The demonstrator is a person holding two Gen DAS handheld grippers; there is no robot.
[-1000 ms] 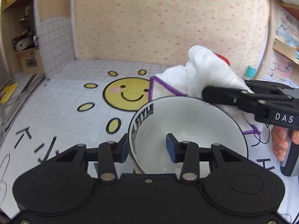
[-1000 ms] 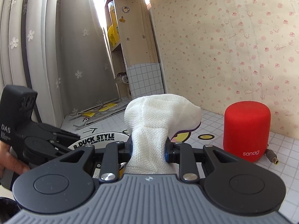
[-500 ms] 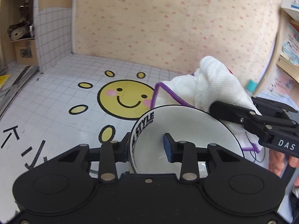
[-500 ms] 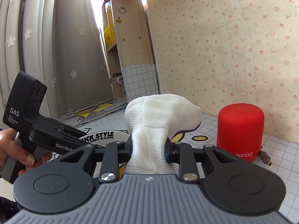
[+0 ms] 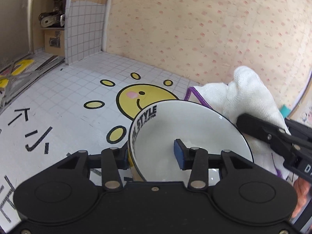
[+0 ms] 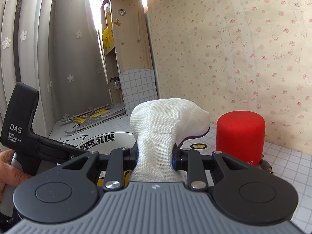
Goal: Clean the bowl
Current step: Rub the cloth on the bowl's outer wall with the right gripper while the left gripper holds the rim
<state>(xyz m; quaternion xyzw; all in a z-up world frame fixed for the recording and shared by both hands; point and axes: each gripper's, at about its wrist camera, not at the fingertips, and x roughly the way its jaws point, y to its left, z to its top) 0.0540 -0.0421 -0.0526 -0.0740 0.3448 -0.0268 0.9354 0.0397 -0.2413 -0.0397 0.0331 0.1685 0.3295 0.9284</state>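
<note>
A white bowl (image 5: 195,124) with black "DUCK STYLE" lettering is tilted, its opening facing me. My left gripper (image 5: 152,152) is shut on the bowl's near left rim, one pad inside and one outside. A white cloth (image 5: 247,97) with purple stitching is bunched at the bowl's far right rim. My right gripper (image 6: 155,156) is shut on this cloth (image 6: 163,120) and shows in the left wrist view (image 5: 273,136) beside the bowl. The bowl's rim (image 6: 101,140) sits low left of the cloth in the right wrist view.
A red cylindrical speaker (image 6: 240,136) stands right of the cloth near the wall. The table mat (image 5: 64,105) has a yellow smiley face (image 5: 140,99). A wooden shelf (image 6: 128,44) and flat metal parts (image 5: 19,72) lie at the far left.
The left gripper has lifted and tilted the bowl further toward the camera. The cloth stays at the bowl's far right rim, and the view has swung rightward.
</note>
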